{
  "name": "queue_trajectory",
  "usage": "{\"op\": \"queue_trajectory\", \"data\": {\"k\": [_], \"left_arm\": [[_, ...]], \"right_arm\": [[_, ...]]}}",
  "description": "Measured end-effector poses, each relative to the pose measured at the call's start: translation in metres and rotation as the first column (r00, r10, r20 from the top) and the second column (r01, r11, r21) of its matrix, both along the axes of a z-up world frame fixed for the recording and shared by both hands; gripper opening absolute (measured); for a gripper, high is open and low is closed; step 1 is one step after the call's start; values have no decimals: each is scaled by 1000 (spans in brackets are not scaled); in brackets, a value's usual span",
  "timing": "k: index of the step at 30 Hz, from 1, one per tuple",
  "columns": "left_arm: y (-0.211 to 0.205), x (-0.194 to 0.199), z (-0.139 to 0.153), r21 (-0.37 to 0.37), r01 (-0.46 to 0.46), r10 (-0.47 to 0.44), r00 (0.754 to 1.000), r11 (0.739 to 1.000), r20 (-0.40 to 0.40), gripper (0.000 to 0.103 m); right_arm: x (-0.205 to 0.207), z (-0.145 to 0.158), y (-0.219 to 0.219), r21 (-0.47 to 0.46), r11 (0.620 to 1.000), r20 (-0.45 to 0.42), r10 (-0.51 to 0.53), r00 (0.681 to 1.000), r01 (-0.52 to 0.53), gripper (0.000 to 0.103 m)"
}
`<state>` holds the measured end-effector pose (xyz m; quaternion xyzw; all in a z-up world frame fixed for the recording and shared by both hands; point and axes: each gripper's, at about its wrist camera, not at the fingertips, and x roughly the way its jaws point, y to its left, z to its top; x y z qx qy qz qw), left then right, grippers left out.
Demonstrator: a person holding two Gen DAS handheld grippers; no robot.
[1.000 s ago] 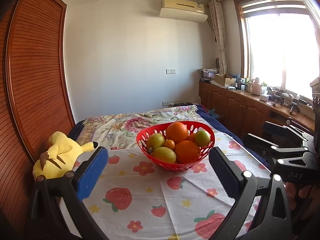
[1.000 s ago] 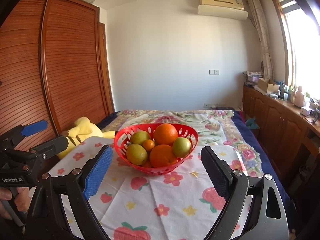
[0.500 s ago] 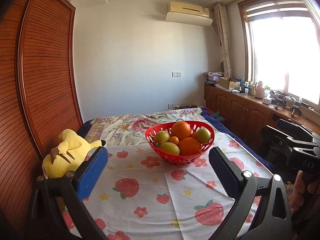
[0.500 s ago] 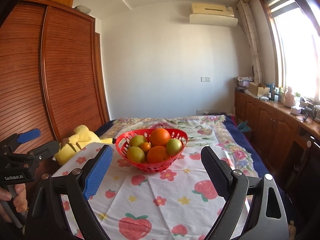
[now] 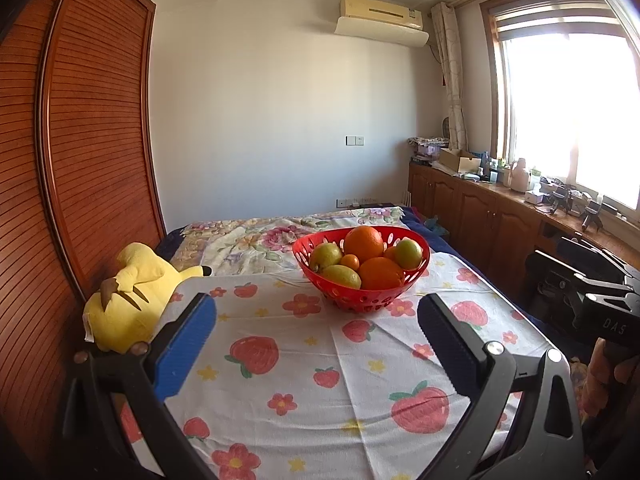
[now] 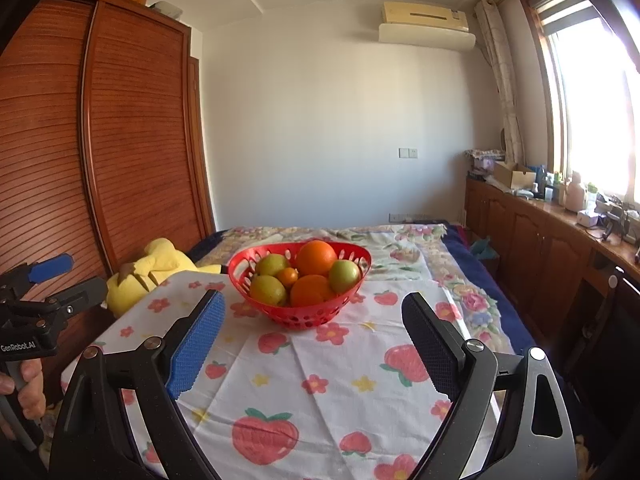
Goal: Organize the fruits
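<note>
A red perforated basket [image 5: 362, 300] [image 6: 304, 316] stands on a white cloth printed with strawberries and flowers. It holds two oranges [image 5: 363, 243] [image 6: 316, 258], several green-yellow fruits [image 5: 341, 276] [image 6: 267, 289] and a small tangerine [image 5: 350, 261] [image 6: 287, 276]. My left gripper [image 5: 316, 330] hangs open, well short of the basket, with nothing between its fingers. My right gripper [image 6: 313, 330] is open too, empty, and just as far back. Each gripper shows at the edge of the other's view.
A yellow plush toy [image 5: 128, 300] [image 6: 154, 270] lies at the cloth's left edge against a wooden slatted wardrobe [image 5: 80, 160]. A floral bedspread [image 6: 400, 240] stretches behind the basket. Wooden cabinets [image 6: 540, 248] with clutter on top run along the right under a window.
Both grippers have drawn back from the basket, which looks smaller and farther now. More of the strawberry cloth shows in front. Both stayed open.
</note>
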<state>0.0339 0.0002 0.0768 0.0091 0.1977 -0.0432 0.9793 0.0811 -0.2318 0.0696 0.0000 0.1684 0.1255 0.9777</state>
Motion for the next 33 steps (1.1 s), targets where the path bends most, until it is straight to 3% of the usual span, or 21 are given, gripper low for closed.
{"op": "queue_trajectory", "data": {"k": [33], "left_arm": [[3,-6,0,-17,4,-4,1000,1000,9,102]], "right_arm": [[-2,-4,1,-7,1000,1,3,1000,-3,92]]}}
